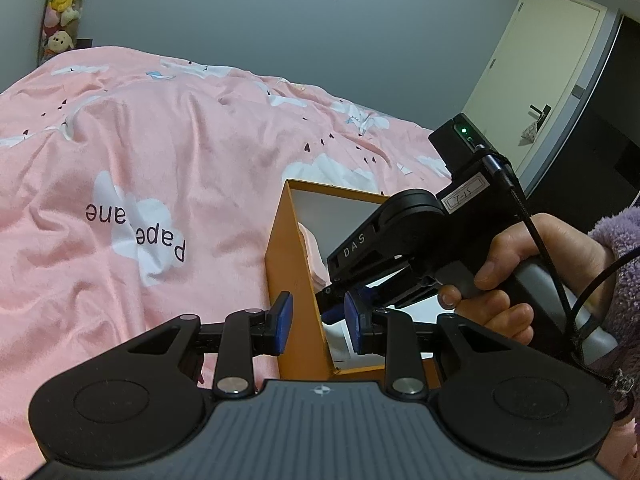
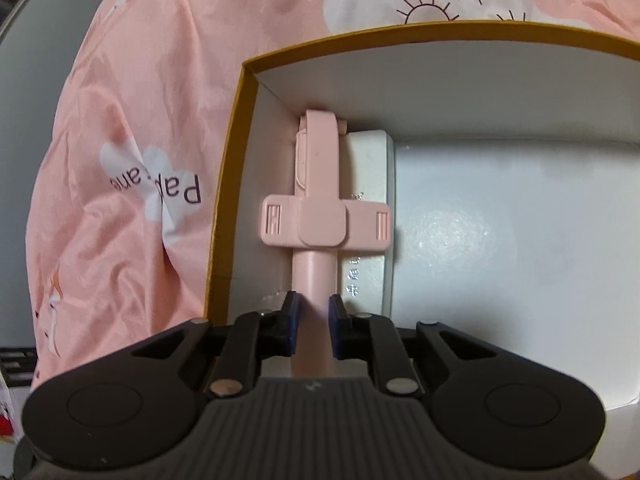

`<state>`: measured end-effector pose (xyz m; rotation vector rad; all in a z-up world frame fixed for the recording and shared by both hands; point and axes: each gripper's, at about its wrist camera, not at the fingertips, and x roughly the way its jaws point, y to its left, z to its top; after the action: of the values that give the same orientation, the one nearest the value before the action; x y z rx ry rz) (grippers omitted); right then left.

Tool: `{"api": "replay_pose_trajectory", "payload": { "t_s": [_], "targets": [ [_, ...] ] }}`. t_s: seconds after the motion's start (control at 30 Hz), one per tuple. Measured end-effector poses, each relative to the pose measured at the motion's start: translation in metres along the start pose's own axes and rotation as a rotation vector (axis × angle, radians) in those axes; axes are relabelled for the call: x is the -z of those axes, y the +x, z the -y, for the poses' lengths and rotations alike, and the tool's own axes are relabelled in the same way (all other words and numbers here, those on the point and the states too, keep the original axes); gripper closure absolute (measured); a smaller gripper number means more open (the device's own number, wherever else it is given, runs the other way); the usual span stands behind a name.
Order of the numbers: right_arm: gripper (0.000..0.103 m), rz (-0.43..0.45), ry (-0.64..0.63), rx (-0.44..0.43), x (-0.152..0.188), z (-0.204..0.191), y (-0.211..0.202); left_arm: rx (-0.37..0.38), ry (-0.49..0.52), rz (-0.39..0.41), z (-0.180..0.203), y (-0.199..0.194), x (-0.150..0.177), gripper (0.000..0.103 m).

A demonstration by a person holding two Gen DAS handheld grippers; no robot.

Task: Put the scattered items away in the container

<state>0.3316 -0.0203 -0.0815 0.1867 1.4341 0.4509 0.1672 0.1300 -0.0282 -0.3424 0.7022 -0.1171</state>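
An orange box point(image 1: 296, 280) with a white inside sits on the pink bed. My left gripper point(image 1: 318, 326) stands open astride the box's left wall near its front corner, with a gap showing beside the blue pads. In the right wrist view my right gripper point(image 2: 313, 320) points down into the box point(image 2: 228, 184), shut on the shaft of a pink selfie stick point(image 2: 320, 160). The stick lies along the left wall, its phone clamp spread crosswise. A bit of the stick point(image 1: 316, 252) shows in the left wrist view behind the right tool.
A flat white case point(image 2: 370, 168) with silver lettering lies in the box beside the stick. A hand point(image 1: 492, 280) in a purple fleece sleeve holds the right tool. The pink duvet point(image 1: 160, 140) spreads left; plush toys point(image 1: 64, 0) hang far left, a door point(image 1: 540, 80) stands right.
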Motion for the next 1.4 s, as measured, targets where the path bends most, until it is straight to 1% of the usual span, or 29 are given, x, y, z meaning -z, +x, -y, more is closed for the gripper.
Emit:
{"api": "replay_pose_trajectory", "payload": {
  "t_s": [0.17,0.23,0.33,0.43,0.6,0.7,0.73,0.8,0.83,0.9,0.97,1.0,1.1,1.2,1.27,1.33,1.4],
  "targets": [
    [0.087,0.009,0.025,-0.027,0.000,0.004,0.001,-0.004,0.005,0.000,0.002,-0.002,-0.002,0.071],
    [0.085,0.009,0.021,-0.023,0.001,0.005,-0.001,-0.008,0.010,-0.002,0.004,-0.004,-0.002,0.071],
    [0.084,0.035,-0.025,0.002,0.004,0.000,-0.010,-0.029,0.017,-0.012,0.008,-0.007,-0.003,0.071],
    [0.083,0.075,-0.081,0.027,0.011,-0.004,-0.028,-0.054,0.022,-0.023,0.012,-0.010,-0.003,0.071],
    [0.072,0.164,-0.194,0.063,0.032,-0.008,-0.063,-0.086,0.037,-0.035,0.022,-0.022,-0.003,0.071],
    [0.066,0.225,-0.255,0.064,0.049,-0.009,-0.085,-0.113,0.048,-0.029,0.029,-0.035,-0.003,0.071],
    [0.063,0.251,-0.274,0.062,0.055,-0.009,-0.093,-0.123,0.051,-0.026,0.031,-0.040,-0.002,0.071],
    [0.058,0.308,-0.313,0.055,0.069,-0.006,-0.112,-0.140,0.057,-0.020,0.036,-0.051,-0.001,0.071],
    [0.054,0.340,-0.331,0.051,0.077,-0.005,-0.121,-0.146,0.061,-0.018,0.039,-0.058,0.000,0.071],
    [0.049,0.405,-0.368,0.048,0.097,-0.003,-0.138,-0.143,0.069,-0.022,0.044,-0.069,0.003,0.071],
    [0.041,0.461,-0.391,0.050,0.121,0.000,-0.152,-0.139,0.069,-0.029,0.048,-0.080,0.008,0.071],
    [0.040,0.489,-0.401,0.050,0.133,0.003,-0.158,-0.142,0.066,-0.032,0.051,-0.086,0.012,0.070],
    [0.039,0.560,-0.409,0.051,0.170,0.014,-0.171,-0.147,0.066,-0.037,0.058,-0.102,0.027,0.064],
    [0.039,0.617,-0.374,0.052,0.203,0.027,-0.172,-0.160,0.067,-0.053,0.064,-0.115,0.045,0.063],
    [0.040,0.635,-0.345,0.049,0.224,0.033,-0.169,-0.166,0.057,-0.068,0.067,-0.122,0.057,0.063],
    [0.041,0.641,-0.350,0.046,0.241,0.036,-0.163,-0.160,0.044,-0.076,0.069,-0.131,0.068,0.063],
    [0.041,0.635,-0.361,0.059,0.256,0.036,-0.159,-0.155,0.021,-0.081,0.071,-0.139,0.080,0.063]
  ]
}}
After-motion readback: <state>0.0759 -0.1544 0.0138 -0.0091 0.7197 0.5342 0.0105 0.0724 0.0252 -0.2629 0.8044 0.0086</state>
